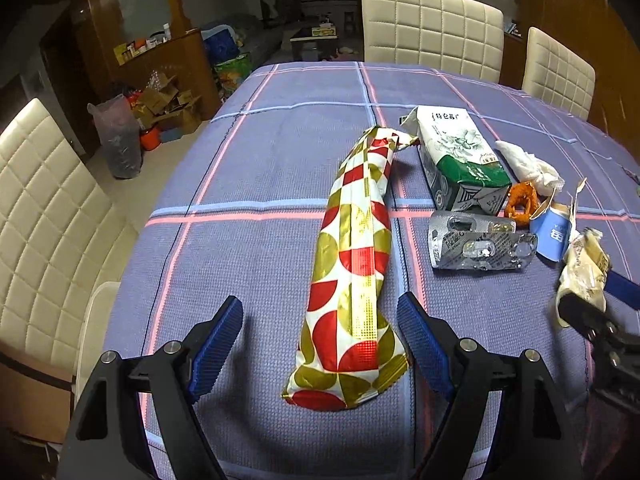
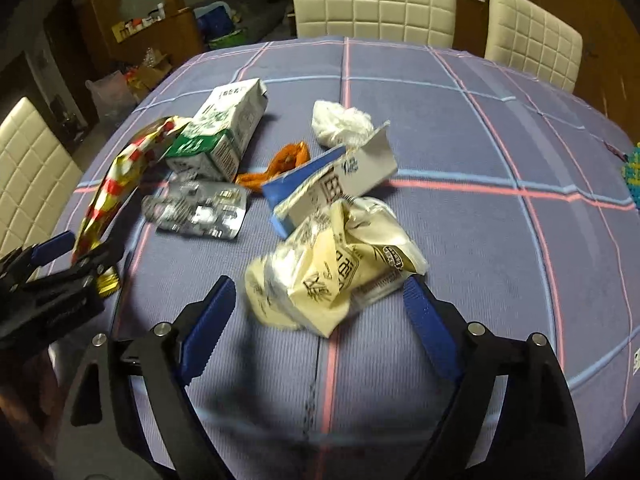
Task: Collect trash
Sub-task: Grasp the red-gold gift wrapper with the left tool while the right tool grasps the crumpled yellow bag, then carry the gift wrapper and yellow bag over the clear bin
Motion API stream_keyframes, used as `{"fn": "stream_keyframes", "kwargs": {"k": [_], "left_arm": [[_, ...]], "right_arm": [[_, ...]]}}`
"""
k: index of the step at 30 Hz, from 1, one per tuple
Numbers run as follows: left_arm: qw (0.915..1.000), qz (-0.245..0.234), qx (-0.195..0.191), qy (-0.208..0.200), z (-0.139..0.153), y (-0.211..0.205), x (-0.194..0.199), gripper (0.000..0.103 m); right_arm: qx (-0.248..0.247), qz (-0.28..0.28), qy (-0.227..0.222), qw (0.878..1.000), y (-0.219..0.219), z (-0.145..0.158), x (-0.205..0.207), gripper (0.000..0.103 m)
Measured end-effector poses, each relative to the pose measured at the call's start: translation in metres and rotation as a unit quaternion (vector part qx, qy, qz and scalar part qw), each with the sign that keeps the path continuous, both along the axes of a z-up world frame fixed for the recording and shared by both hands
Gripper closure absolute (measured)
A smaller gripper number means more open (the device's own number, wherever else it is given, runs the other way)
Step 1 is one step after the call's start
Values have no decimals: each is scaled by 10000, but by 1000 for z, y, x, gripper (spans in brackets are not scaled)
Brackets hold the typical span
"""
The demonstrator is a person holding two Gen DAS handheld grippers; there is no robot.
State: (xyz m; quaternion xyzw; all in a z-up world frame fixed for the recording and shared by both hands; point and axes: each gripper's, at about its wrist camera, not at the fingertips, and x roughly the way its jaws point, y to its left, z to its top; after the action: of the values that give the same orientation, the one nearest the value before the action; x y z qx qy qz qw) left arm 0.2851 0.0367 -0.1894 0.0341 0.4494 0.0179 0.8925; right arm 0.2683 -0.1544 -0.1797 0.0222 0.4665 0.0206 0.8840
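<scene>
A long red, gold and white patterned bag (image 1: 352, 264) lies flat on the blue checked tablecloth (image 1: 260, 168). Its near end sits between the fingers of my left gripper (image 1: 320, 304), which is open, pads clear of it. My right gripper (image 2: 320, 284) is open around a crumpled cream wrapper (image 2: 340, 264); the wrapper looks blurred and rests by the right pad. Beyond are a torn blue and white box (image 2: 332, 184), a silver blister pack (image 2: 196, 208), a green and white carton (image 2: 216, 140), orange peel (image 2: 288, 160) and a white tissue (image 2: 340, 120).
Cream padded chairs (image 1: 432, 24) stand along the far side, and another chair (image 1: 44, 208) stands at the left. A plastic bag (image 1: 118, 140) and boxes sit on the floor to the left. A colourful object (image 2: 632, 176) lies at the table's right edge.
</scene>
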Motion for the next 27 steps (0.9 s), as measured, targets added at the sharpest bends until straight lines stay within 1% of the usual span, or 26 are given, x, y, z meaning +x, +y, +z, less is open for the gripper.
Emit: {"fn": "stream_keyframes", "kwargs": {"k": [1, 2, 3, 4, 6, 8, 9, 10, 11, 15, 18, 20, 21, 24, 27], "left_arm": [[10000, -6, -2, -9, -1, 0, 0, 26], [10000, -15, -6, -8, -2, 0, 0, 27], [10000, -18, -4, 3, -3, 0, 0, 36], [10000, -56, -67, -1, -4, 1, -1, 41], [9999, -105, -128, -7, -2, 1, 0, 62], [9999, -129, -87, -15, -1, -1, -1, 67], [9999, -142, -71, -18, -1, -2, -2, 73], [9999, -160, -55, -17, -1, -4, -3, 75], [9999, -164, -24, -37, 0, -4, -6, 80], [9997, -151, 67, -160, 6, -5, -17, 87], [9996, -122, 85, -235, 11, -4, -26, 87], [9995, -105, 126, -288, 14, -4, -35, 87], [9993, -95, 157, -320, 16, -3, -39, 87], [9988, -69, 192, -450, 24, 2, -53, 87], [9978, -11, 191, -632, 33, 10, -68, 87]], "right_arm": [[-14, -8, -8, 10000, 0, -1, 2, 21], [-32, -11, -6, 10000, 2, -2, 4, 29], [-85, -24, 35, 10000, 3, -5, 5, 39], [-157, -65, 59, 9998, 3, -7, 6, 45], [-231, -80, -11, 9997, 4, -6, 2, 60], [-249, -75, -31, 9997, 4, -5, 0, 68], [-252, -74, -38, 9996, 4, -4, -1, 71], [-257, -75, -41, 9996, 4, -3, -3, 72], [-263, -77, -44, 9996, 4, -3, -4, 72], [-280, -70, -68, 9996, 4, 0, -15, 73], [-239, -4, -242, 9994, 6, 8, -25, 73], [31, 124, -503, 9987, 5, 17, -34, 73], [79, 161, -564, 9982, 5, 20, -39, 73], [-5, 260, -730, 9970, 10, 29, -49, 73], [56, 455, -931, 9946, 16, 38, -60, 73]]}}
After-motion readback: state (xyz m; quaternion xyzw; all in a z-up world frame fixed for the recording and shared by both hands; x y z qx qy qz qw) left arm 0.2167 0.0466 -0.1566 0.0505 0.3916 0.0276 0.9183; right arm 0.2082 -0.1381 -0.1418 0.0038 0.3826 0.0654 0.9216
